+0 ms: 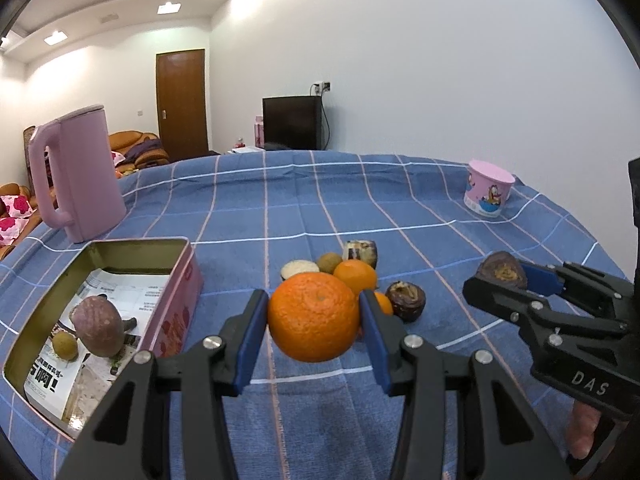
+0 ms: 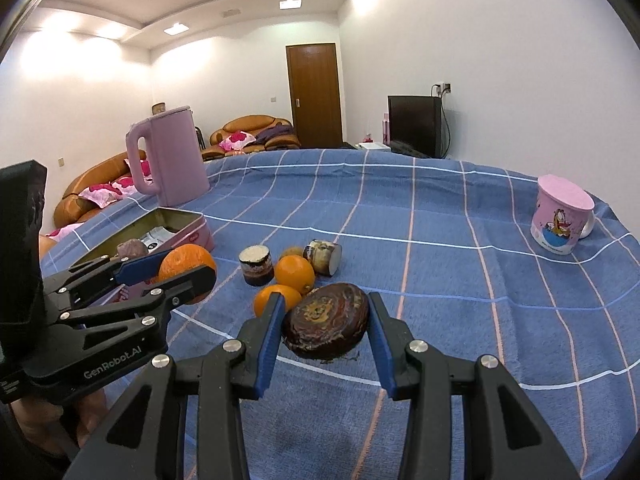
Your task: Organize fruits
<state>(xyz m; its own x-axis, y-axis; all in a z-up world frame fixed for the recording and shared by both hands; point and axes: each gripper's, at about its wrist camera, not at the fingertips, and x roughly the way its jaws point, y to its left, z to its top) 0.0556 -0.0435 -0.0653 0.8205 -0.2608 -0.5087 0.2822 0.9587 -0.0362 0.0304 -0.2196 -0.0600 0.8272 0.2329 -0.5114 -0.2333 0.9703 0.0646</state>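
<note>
— So, what is the left hand-held gripper [image 1: 314, 316] doing?

— It is pinching a large orange [image 1: 314, 317] between its blue pads, low in the middle of the left wrist view, lifted clear of the blue checked cloth on the table [image 1: 400, 208].

— And the right hand-held gripper [image 2: 326, 326]?

— Its pads press on both sides of a dark halved passion fruit [image 2: 326, 326], cut face toward the camera, at the centre of the right wrist view. Whether the fruit touches the cloth I cannot tell.

— Where is the other fruit?

— Just beyond the orange a cluster lies on the cloth: a smaller orange [image 1: 356, 276], a small greenish-brown fruit [image 1: 330, 263], and more cut passion fruit halves [image 1: 406, 301].

— Anything in the tin?

— Yes, the open pink tin [image 1: 176, 280] at the lower left, lined with printed paper, holds a whole passion fruit [image 1: 98, 328] and a small green fruit [image 1: 65, 345] beside it.

— Other things?

— A pink kettle [image 1: 76, 176] behind the tin, and a pink cartoon mug [image 1: 488, 194] at the right.
</note>
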